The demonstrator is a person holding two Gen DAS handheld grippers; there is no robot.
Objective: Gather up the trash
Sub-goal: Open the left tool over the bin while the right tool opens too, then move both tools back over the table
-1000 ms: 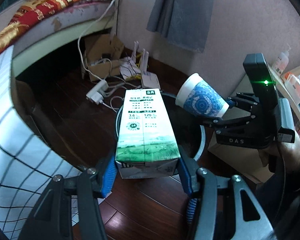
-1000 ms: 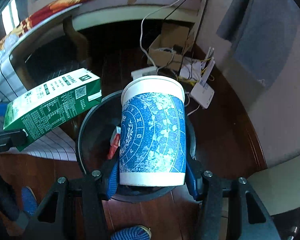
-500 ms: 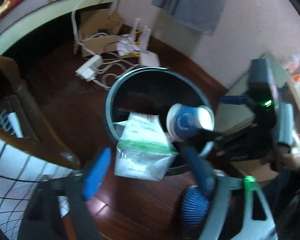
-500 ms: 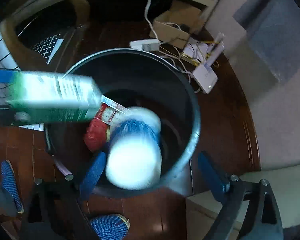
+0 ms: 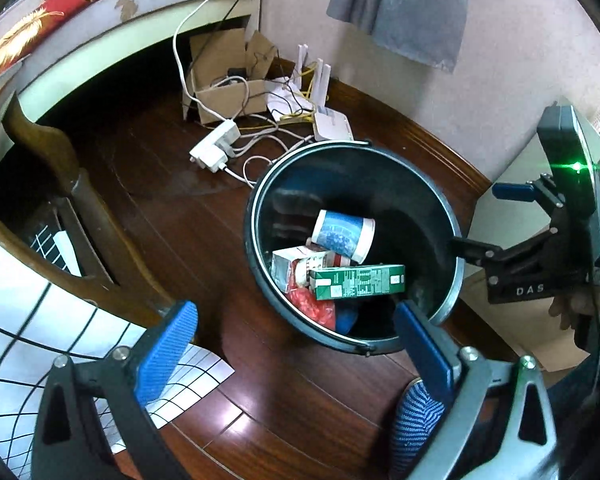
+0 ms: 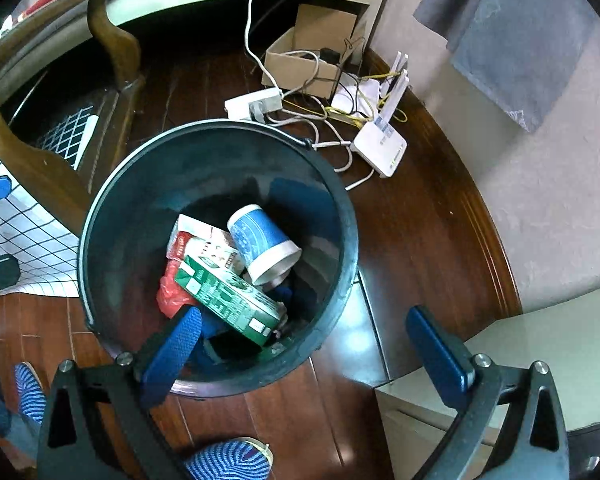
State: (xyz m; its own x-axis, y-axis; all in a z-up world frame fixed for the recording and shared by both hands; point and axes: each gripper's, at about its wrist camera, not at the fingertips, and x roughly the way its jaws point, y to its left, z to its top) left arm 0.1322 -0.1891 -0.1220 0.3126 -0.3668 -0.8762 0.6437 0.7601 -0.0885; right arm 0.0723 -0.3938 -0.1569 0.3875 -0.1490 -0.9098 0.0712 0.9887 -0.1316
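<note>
A black round bin (image 5: pixel 260 280) (image 6: pixel 100 200) stands on the wood floor. Inside lie a green milk carton (image 5: pixel 358 282) (image 6: pixel 228 296), a blue-and-white paper cup (image 5: pixel 344 234) (image 6: pixel 262 242) on its side, a white-and-red carton (image 5: pixel 296 268) (image 6: pixel 208 244) and a red wrapper (image 5: pixel 314 306) (image 6: pixel 172 294). My left gripper (image 5: pixel 296 350) is open and empty above the bin's near rim. My right gripper (image 6: pixel 304 352) is open and empty above the bin's near right rim; it also shows in the left wrist view (image 5: pixel 496 224).
A power strip (image 5: pixel 214 146) (image 6: pixel 254 104), cables, a white router (image 5: pixel 332 128) (image 6: pixel 380 148) and a cardboard box (image 5: pixel 224 76) (image 6: pixel 312 60) lie beyond the bin. A wooden chair leg (image 5: pixel 52 152) and checked cloth (image 5: pixel 28 320) are at left. A pale cabinet (image 6: pixel 520 344) stands right. Blue slippers (image 6: pixel 228 460) are below.
Both grippers opened over the bin. The green carton and the blue cup dropped out of them and now lie inside the bin.
</note>
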